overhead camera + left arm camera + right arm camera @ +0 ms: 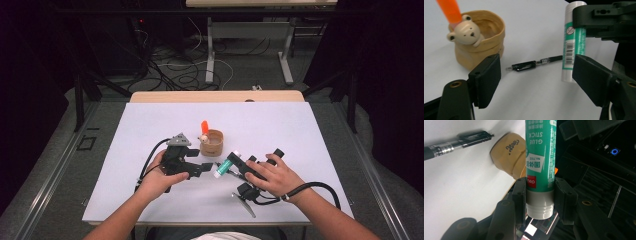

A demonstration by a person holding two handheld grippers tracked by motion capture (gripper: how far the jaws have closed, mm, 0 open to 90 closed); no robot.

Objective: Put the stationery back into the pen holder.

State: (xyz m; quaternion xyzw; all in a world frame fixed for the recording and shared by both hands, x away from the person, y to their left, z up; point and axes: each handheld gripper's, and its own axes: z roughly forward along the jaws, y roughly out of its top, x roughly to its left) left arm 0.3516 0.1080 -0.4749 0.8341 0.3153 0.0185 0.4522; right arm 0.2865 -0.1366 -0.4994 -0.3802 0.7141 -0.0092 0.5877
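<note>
Nearest the front edge of the white table [150, 200], two hands work side by side. The right gripper [540, 195] is clamped on a green glue stick [540, 157], both jaws pressing its lower end just above the grey base; in the high view the glue stick [226, 165] slants over the middle of the table. The left gripper [536, 82] stands with jaws wide apart and nothing between them, the glue stick [574, 47] just beyond its right jaw. A black pen [534, 64] lies flat on the table past both grippers. Farther toward the centre stands a tan pouch [491, 32] with a bear figure [465, 32] on its rim and an orange piece [449, 10] rising out of it.
</note>
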